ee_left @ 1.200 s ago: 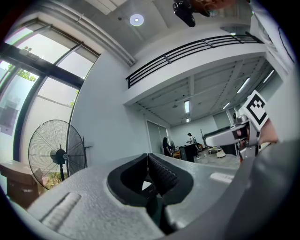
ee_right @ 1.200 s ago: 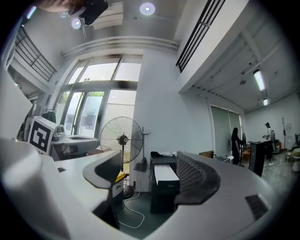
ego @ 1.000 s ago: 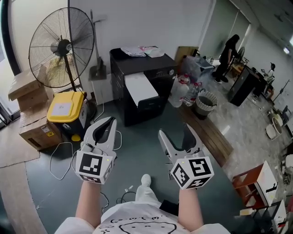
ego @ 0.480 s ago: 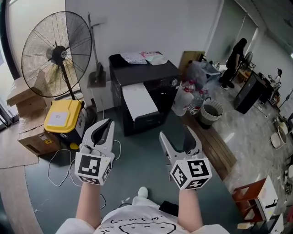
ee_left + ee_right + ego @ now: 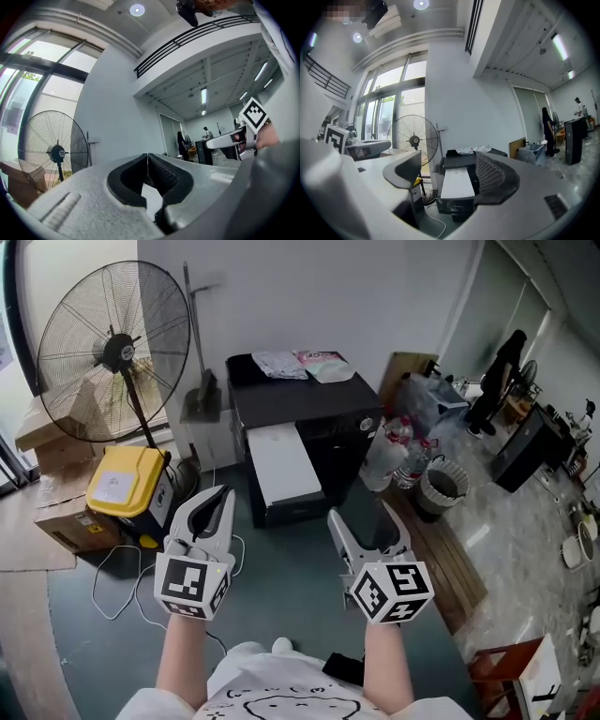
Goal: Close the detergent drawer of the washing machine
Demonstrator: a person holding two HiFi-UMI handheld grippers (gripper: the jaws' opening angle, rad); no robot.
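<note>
The washing machine is a black box against the far wall, with cloths on its top and a white panel jutting from its front. Whether that panel is the detergent drawer I cannot tell. Both grippers hang in the air short of the machine, touching nothing. My left gripper is shut, its tips meeting in the left gripper view with nothing between them. My right gripper is open and empty. Between its jaws the right gripper view shows the machine straight ahead.
A tall standing fan is left of the machine, with a yellow bin and cardboard boxes below it. A cable loops on the floor. Bags and bottles and a waste basket stand right. A person stands far right.
The head view has shifted, and the washing machine now sits a little lower and nearer. Both grippers keep the same pose, left shut and right open.
</note>
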